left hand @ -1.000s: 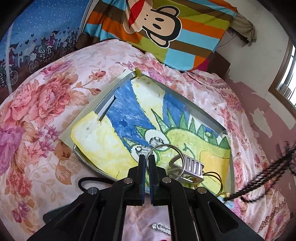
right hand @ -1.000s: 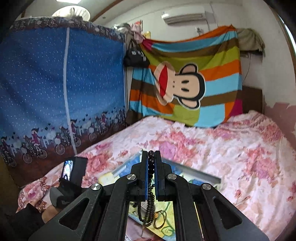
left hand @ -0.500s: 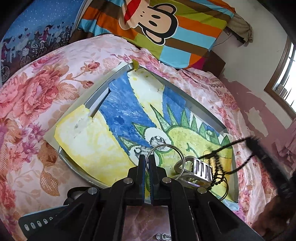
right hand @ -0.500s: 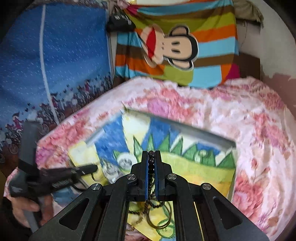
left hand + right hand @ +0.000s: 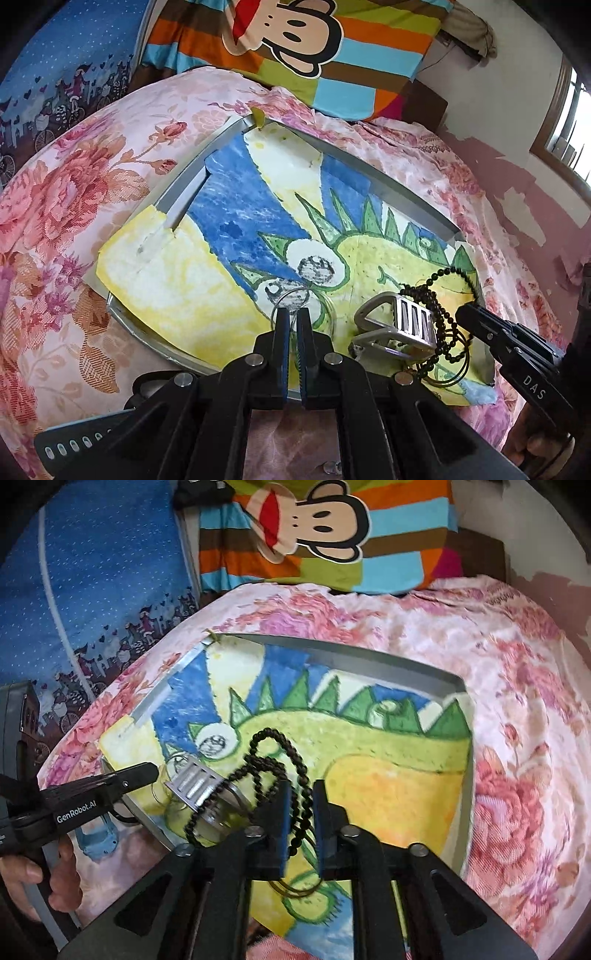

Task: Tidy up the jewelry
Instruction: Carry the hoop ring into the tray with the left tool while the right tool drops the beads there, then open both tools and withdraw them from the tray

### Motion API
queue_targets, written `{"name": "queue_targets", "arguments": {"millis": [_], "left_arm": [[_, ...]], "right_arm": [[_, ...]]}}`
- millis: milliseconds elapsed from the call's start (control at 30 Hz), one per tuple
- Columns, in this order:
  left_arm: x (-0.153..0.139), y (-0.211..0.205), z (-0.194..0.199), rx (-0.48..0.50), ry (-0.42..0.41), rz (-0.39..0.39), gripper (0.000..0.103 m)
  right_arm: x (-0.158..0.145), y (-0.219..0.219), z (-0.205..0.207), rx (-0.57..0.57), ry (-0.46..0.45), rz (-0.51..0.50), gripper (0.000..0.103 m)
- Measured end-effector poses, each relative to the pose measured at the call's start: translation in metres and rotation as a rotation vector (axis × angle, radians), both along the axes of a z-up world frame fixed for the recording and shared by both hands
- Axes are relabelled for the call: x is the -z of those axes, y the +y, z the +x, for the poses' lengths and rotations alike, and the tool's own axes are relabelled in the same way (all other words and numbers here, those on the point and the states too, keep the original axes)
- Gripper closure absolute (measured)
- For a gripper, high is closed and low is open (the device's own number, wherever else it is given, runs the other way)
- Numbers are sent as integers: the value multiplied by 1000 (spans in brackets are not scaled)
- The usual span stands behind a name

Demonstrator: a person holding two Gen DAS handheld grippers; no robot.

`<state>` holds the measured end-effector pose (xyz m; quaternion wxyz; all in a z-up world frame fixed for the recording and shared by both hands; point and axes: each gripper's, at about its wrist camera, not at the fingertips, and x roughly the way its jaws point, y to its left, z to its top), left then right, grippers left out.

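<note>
Though well begun, not yet finished: beads laid down, ring yet to place.
Shows the bead string (image 5: 280, 760) draped over the metal stand (image 5: 399, 325) on the tray (image 5: 177, 199), between the spread jaws of the right gripper (image 5: 299, 790) and seemingly free of them. Leaves the silver ring (image 5: 325, 306), pinched in the narrowed left gripper (image 5: 290, 314) low over the painted paper (image 5: 166, 280) beside the stand, to be set in place.

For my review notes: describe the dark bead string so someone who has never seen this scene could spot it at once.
On the flowered bedspread lies a metal tray lined with a dinosaur drawing. Near the tray's front edge, the bead string is draped in loops over a silver slotted clasp, trailing between the right gripper's parted fingers. It is the only dark beaded piece; its neighbours are thin wire rings and plain metal.
</note>
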<state>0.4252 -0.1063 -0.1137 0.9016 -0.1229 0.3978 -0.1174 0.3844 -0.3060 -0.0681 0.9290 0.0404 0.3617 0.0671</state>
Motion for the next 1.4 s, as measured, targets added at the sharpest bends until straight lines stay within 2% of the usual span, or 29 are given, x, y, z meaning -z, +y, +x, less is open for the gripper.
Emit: {"name": "queue_targets", "arguments": {"millis": [33,67,100,167,200,233,300,367,433,500,600,767,867,1033,1200,1300,1400], "left_arm": [[-1,0,0,4,1,-2,94],[-1,-1,0,7,1,-3,91],[-2,-2,-1,10,-3,-6,84],[-5,-3,-4,19,-15,-16,74],[-7,-4,-5,22,-20,-22,65],[-9,-4,-7,24,-24,-29,49],[-14,-3,-12,19,-46,-57,31],[-22,-1,-18,14,-73,-81,27],[-30,-2,-24,17,-84,-84,18],[-40,-2,-32,19,-109,-83,13],[-62,-1,-47,25,-172,-47,12],[-100,18,-84,-33,-311,-36,1],[-116,33,-107,-73,-381,-43,0],[-134,50,-148,-113,-460,-1,0],[-134,68,-181,-129,-484,70,0],[-125,78,-192,-120,-456,110,0],[-107,87,-193,-55,-382,118,0]], "right_arm": [[0,-3,-3,10,3,8,77],[0,-6,-4,15,2,15,64],[0,-8,-7,21,-2,24,56],[-2,-13,-14,34,-14,31,55],[-3,-14,-17,42,-20,30,55],[-5,-17,-21,55,-32,28,54],[-9,-21,-29,85,-60,22,43],[-14,-25,-38,110,-89,15,38],[-21,-28,-48,130,-118,10,34],[-29,-31,-61,146,-159,14,23],[-43,-32,-85,167,-225,15,9],[-60,-29,-127,175,-340,70,1],[-67,-25,-157,165,-413,126,1],[-76,-10,-195,178,-483,127,1],[-76,6,-226,166,-492,95,1],[-72,14,-239,153,-472,71,1],[-64,19,-250,134,-436,72,1]]}}
